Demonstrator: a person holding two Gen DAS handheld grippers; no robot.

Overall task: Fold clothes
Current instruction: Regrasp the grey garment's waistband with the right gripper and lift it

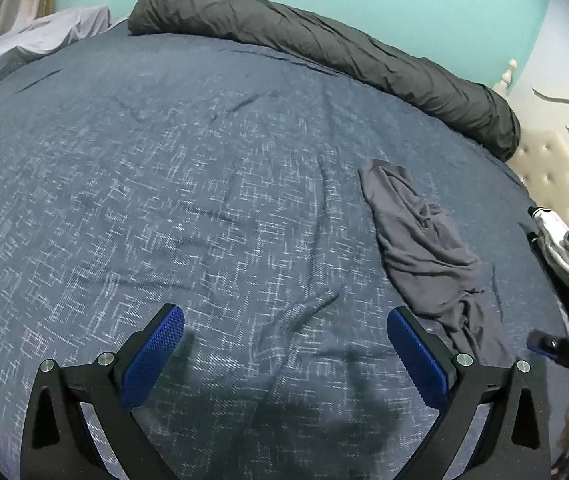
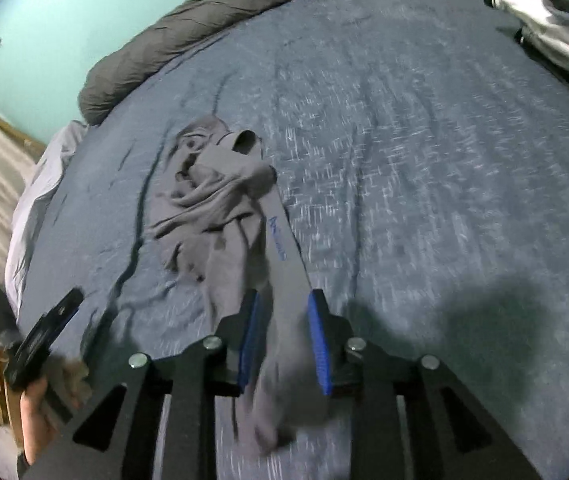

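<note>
Grey crumpled jersey garment [image 2: 220, 208] trails lengthwise away from the right gripper [image 2: 284, 336], clenched on its near end; the left gripper [image 1: 284, 356], fingers spread and empty, hovers alongside.

One crumpled grey garment [image 1: 424, 240] lies on one bed covered with a blue cross-hatched woven bedspread [image 1: 164, 200]. One long dark grey rolled duvet [image 1: 324, 52] lies along the far edge. One heap of white, grey and black clothes [image 1: 568, 248] sits at the bed's side. Two black grippers with blue textured pads are present: the left gripper [image 1: 284, 354] and the right gripper [image 2: 284, 340].
</note>
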